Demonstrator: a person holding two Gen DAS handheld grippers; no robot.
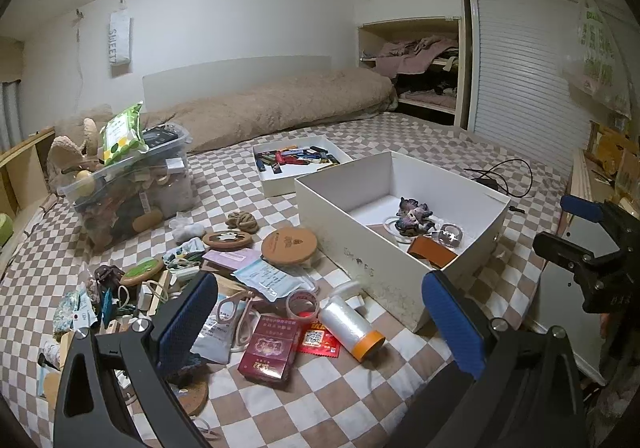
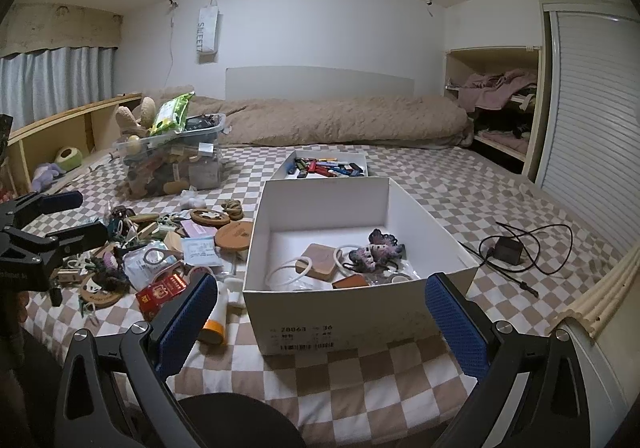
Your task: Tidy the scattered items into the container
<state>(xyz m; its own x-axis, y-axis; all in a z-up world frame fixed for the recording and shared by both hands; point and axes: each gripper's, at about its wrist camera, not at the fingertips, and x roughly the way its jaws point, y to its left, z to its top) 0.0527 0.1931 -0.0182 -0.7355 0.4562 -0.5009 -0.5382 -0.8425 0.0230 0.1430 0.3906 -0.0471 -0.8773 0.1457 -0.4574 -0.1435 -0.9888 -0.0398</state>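
Note:
A white cardboard box [image 1: 476, 244] [image 2: 360, 312] stands on the checkered bed and holds a purple crochet piece [image 2: 378, 248], white rings and a wooden coaster [image 2: 318, 260]. Scattered items lie left of it: a red cigarette pack [image 1: 270, 348], a film roll with an orange end [image 1: 352, 324], a tape ring [image 1: 302, 304], cork coasters [image 1: 289, 244] and packets. My left gripper [image 1: 320, 332] is open and empty above the pack and roll. My right gripper [image 2: 320, 320] is open and empty at the box's near wall.
A shallow white tray [image 1: 280, 184] of small colourful items sits behind the box. A full clear plastic bin [image 1: 132, 188] stands at the left. A black charger with cable [image 2: 508, 248] lies right of the box. A rolled brown duvet [image 2: 344, 120] lies at the back.

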